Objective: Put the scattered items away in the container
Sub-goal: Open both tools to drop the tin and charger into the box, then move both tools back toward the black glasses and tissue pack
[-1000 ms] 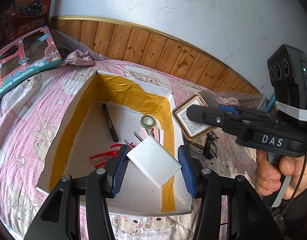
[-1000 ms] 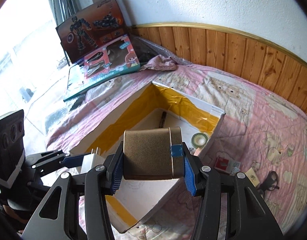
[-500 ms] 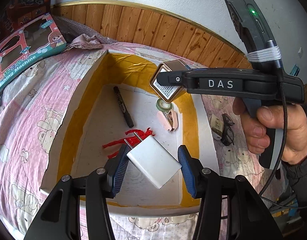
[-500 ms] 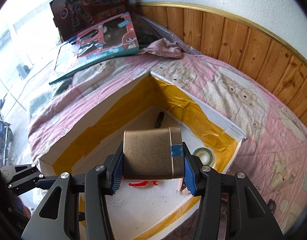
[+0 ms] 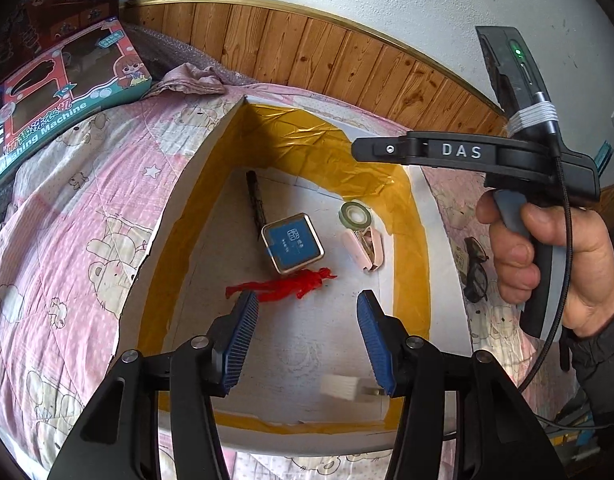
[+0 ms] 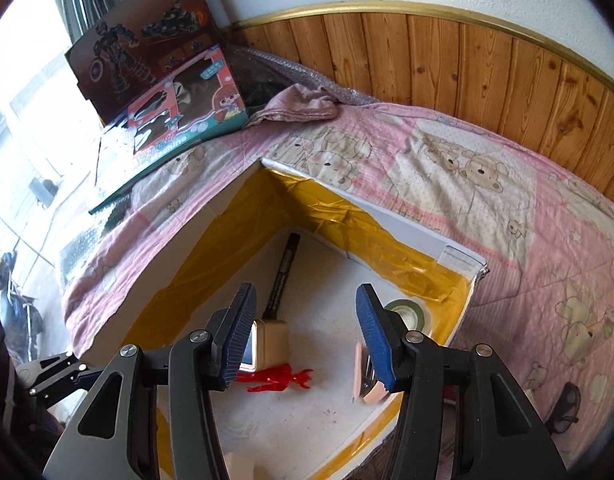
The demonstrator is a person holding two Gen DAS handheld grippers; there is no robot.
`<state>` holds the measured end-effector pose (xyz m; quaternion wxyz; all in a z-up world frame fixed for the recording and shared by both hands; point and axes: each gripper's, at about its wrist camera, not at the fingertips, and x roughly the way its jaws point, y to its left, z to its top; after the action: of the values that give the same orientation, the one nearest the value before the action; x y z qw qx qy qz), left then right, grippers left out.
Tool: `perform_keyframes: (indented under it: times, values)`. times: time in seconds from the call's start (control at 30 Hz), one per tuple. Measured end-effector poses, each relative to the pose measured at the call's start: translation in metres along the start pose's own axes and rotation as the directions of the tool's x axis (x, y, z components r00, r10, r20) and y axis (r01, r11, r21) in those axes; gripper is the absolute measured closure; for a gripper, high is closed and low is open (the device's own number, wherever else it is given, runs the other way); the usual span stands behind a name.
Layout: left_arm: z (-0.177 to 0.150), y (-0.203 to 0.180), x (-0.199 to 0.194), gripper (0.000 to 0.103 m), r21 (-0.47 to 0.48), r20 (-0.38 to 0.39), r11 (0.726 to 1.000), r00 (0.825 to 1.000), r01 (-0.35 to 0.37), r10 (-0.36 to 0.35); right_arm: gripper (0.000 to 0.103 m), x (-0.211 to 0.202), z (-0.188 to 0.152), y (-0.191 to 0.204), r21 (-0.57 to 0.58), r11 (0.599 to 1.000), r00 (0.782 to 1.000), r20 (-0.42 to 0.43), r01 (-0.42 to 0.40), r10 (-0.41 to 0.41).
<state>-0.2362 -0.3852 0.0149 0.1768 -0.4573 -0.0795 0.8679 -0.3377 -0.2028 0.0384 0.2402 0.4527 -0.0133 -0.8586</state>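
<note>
A white box [image 5: 421, 184] lined with yellow tape lies on the pink bedspread. Inside it are a black marker [image 5: 255, 200], a gold tin with a blue lid [image 5: 293, 242], a green tape roll [image 5: 355, 214], a pink stapler [image 5: 365, 248] and a red figure [image 5: 283, 286]. A blurred white charger [image 5: 349, 387] shows near the box's front wall. My left gripper [image 5: 307, 320] hovers over the box, open, nothing between its fingers. My right gripper [image 6: 305, 316] is also open above the box, over the tin [image 6: 267, 344] and marker [image 6: 283, 276]. A hand holds it at the right.
Black glasses [image 5: 475, 268] and a small card [image 5: 459, 256] lie on the bedspread right of the box. Toy boxes [image 5: 67, 92] and a crumpled pink cloth [image 5: 191, 80] sit at the back left. A wood-panelled wall runs behind the bed.
Both grippers opened. The gold tin left the right gripper and now lies in the box by the marker. The white charger left the left gripper and is down near the front wall.
</note>
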Motion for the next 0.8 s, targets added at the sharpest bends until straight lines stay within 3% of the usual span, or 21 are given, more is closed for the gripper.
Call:
perform_keyframes:
  times: [0.17,0.63,0.8]
  values:
    - [0.000,0.005,-0.004,0.050,-0.020,0.014,1.000,1.000,-0.001,0.001,0.064,-0.019,-0.020,0.003,0.045,0.997,0.998,0.026,-0.056,0.055]
    - [-0.008,-0.020,-0.030,0.050,0.017,0.050,1.000,0.998,0.024,-0.025,0.066,-0.050,-0.102,0.003,0.218,0.965,0.989,0.052,-0.147,0.139]
    - [-0.014,-0.042,-0.045,0.050,0.049,0.065,0.998,0.997,0.044,-0.047,0.068,-0.076,-0.136,-0.004,0.272,0.945,0.982,0.103,-0.181,0.159]
